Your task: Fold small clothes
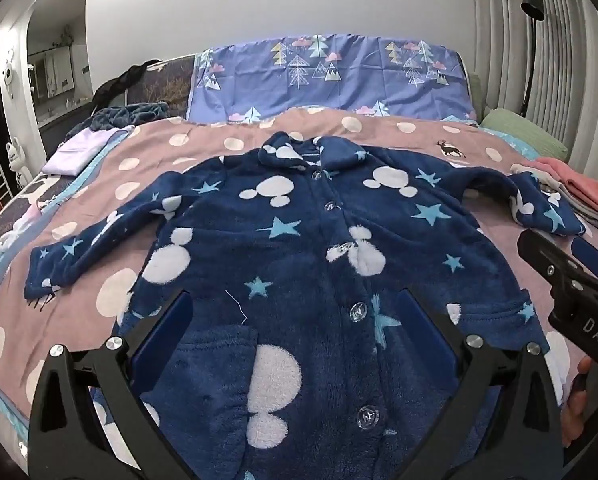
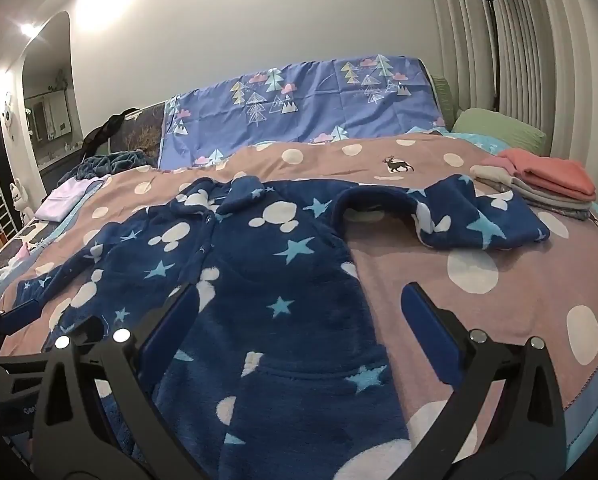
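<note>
Blue-padded fingers (image 1: 167, 320) of the left gripper (image 1: 295, 320) stand spread wide at the bottom of the left wrist view, clasping nothing, both poised over the lower front of a navy fleece jacket (image 1: 299, 232). Between them in the picture lie the jacket's button placket and a clear button (image 1: 357, 311).

Fingers (image 2: 427, 320) of the right gripper (image 2: 303, 320) are equally wide apart and empty in the right wrist view: one is over the jacket's body, the other over the bare bedspread beside its edge.

Patterned with white mouse heads and pale blue stars, the jacket lies face up and buttoned at the centre of a bed, collar toward the top of the frame. One sleeve runs out flat to the left; the other arches up and bends back down at the right, its cuff (image 2: 483, 228) near a stack of folded clothes (image 2: 547, 188) at the right edge.

Under the jacket is a pink bedspread (image 1: 203, 140) with white dots. A purple sheet (image 1: 331, 76) with tree prints hangs behind, and a lilac garment (image 1: 79, 150) sits at the upper left.
</note>
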A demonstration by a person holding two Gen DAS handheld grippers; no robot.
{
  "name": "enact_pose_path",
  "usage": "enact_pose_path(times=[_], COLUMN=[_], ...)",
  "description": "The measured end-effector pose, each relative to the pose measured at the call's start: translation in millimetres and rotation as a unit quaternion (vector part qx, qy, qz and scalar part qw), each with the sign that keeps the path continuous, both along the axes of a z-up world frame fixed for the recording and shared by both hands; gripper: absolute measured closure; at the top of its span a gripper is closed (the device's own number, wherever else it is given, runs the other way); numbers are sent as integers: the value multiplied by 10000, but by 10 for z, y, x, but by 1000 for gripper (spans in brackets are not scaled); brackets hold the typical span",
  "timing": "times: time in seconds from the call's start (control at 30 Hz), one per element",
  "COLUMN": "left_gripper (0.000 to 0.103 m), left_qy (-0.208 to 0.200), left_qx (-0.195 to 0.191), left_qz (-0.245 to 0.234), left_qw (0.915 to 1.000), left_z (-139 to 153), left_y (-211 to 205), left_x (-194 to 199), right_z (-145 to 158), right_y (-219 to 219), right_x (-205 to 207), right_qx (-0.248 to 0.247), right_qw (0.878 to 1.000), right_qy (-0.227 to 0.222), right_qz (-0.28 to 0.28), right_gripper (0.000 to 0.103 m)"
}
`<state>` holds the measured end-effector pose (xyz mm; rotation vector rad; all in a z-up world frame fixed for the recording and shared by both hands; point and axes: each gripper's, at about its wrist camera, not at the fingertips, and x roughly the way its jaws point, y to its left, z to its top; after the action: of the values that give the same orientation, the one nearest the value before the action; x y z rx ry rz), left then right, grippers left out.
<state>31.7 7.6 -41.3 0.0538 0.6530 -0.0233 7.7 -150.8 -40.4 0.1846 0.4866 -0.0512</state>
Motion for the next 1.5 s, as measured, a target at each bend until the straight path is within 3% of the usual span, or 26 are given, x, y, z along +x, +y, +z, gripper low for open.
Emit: enact_pose_path(times=[0.63, 1.23, 1.5], left_gripper=[1, 1, 1], left_qy=[129, 205, 259], left_qx=[-242, -575, -496], left_qz=[-45, 85, 68], left_qw=[9996, 9981, 9984], left_z=[-86, -197, -239], left_y=[109, 386, 428], left_x=[49, 113, 139], right_z=[104, -2, -85], right_y=[128, 483, 570], right_x=[-14, 182, 273], right_qx=[-353, -699, -853], right_qw=[9993, 9968, 9947], right_qy=[25, 375, 560], right_qz=[-119, 124, 142], right_gripper=[2, 2, 2])
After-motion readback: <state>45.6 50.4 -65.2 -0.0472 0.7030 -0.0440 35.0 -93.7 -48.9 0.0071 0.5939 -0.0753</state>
